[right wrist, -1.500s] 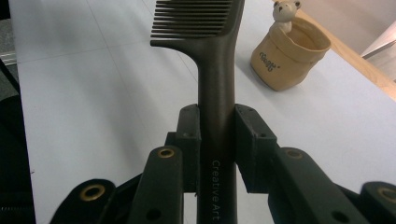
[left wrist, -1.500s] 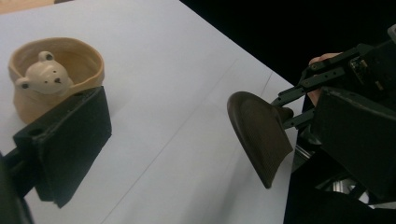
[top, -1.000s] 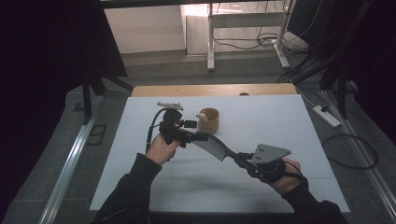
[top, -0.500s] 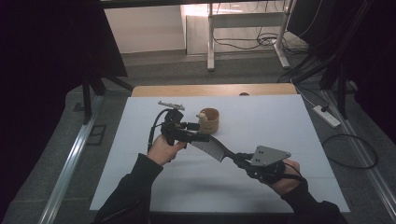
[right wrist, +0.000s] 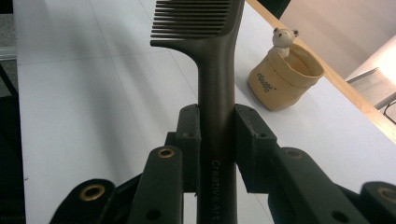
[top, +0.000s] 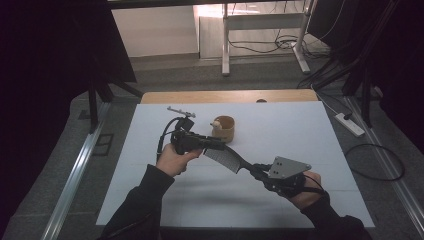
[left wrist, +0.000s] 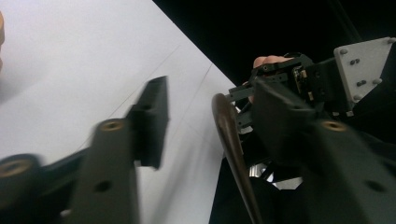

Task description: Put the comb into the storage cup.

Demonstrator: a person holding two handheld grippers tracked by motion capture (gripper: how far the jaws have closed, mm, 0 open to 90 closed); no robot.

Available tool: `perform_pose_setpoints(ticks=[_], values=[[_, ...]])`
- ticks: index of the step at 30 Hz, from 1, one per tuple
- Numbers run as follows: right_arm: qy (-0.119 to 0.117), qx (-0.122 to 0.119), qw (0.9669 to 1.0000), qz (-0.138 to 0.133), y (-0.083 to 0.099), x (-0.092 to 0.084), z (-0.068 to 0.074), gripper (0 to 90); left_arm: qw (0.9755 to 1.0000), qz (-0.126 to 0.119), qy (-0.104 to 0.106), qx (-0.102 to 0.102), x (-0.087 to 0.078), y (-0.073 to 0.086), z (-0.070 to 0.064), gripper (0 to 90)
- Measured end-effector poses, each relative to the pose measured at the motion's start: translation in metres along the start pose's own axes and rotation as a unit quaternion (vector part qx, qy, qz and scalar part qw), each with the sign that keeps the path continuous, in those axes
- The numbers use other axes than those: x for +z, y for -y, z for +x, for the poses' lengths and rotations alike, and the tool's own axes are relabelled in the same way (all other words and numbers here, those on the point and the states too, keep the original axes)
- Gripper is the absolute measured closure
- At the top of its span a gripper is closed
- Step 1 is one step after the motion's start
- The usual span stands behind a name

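The fingers (right wrist: 252, 140) of the right gripper (right wrist: 217, 140) are pressed on both sides of the handle of a dark comb (right wrist: 212, 70), so this gripper has it firmly; the teeth end points away, toward the left gripper (top: 220, 146). In the left gripper view the fingers (left wrist: 152, 119) of the left gripper stand partly open. They have just been closing, and the comb (left wrist: 231, 140) is between them, close to the right-hand finger, but I cannot see that both sides already press on it. In the high view the comb (top: 225, 159) hangs in the air between the two hands, above the bench (top: 310, 130), not lying on it.

My judgement is that the step in hand is a handover of the comb, or a two-handed hold of it. The next move calls for the left fingers to close completely on the teeth end, and only after this should the right fingers loosen. If the right one lets go too early, the comb may tip down and fall.

A small tan cup with a bear figure (top: 223, 128) stands just behind the left gripper, near it but not touching. The white surface in front of and to the right of the hands is free, and the bench edges are well apart from both grippers, so there is enough room to move the comb.
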State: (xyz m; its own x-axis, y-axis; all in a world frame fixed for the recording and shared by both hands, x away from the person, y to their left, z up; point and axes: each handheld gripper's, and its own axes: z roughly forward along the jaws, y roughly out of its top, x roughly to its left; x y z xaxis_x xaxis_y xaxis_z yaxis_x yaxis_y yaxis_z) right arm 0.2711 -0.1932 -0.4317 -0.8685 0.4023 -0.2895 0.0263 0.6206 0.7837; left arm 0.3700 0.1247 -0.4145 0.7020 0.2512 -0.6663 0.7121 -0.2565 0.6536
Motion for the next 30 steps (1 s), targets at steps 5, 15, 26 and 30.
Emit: perform_pose_setpoints(ticks=[5, 15, 26, 30], values=[[0.001, -0.002, 1.0000, 0.000, 0.0000, 0.0000, 0.0002, 72.5, 0.9999, -0.005, 0.013, -0.006, -0.0018, 0.0004, 0.0006, 64.9], [0.005, -0.010, 0.9999, 0.002, 0.0009, 0.0012, 0.0006, 72.4, 0.9995, 0.003, 0.021, -0.025, 0.0001, 0.0015, 0.0016, 80.5], [0.012, -0.019, 0.9998, 0.001, 0.0025, 0.0038, 0.0010, 71.3, 0.9982, -0.008, 0.039, -0.045, -0.0006, 0.0024, 0.0023, 83.7], [0.010, -0.017, 0.9998, 0.000, 0.0034, 0.0048, 0.0008, 67.4, 0.9988, -0.007, 0.032, -0.037, -0.0015, 0.0019, 0.0002, 83.8]])
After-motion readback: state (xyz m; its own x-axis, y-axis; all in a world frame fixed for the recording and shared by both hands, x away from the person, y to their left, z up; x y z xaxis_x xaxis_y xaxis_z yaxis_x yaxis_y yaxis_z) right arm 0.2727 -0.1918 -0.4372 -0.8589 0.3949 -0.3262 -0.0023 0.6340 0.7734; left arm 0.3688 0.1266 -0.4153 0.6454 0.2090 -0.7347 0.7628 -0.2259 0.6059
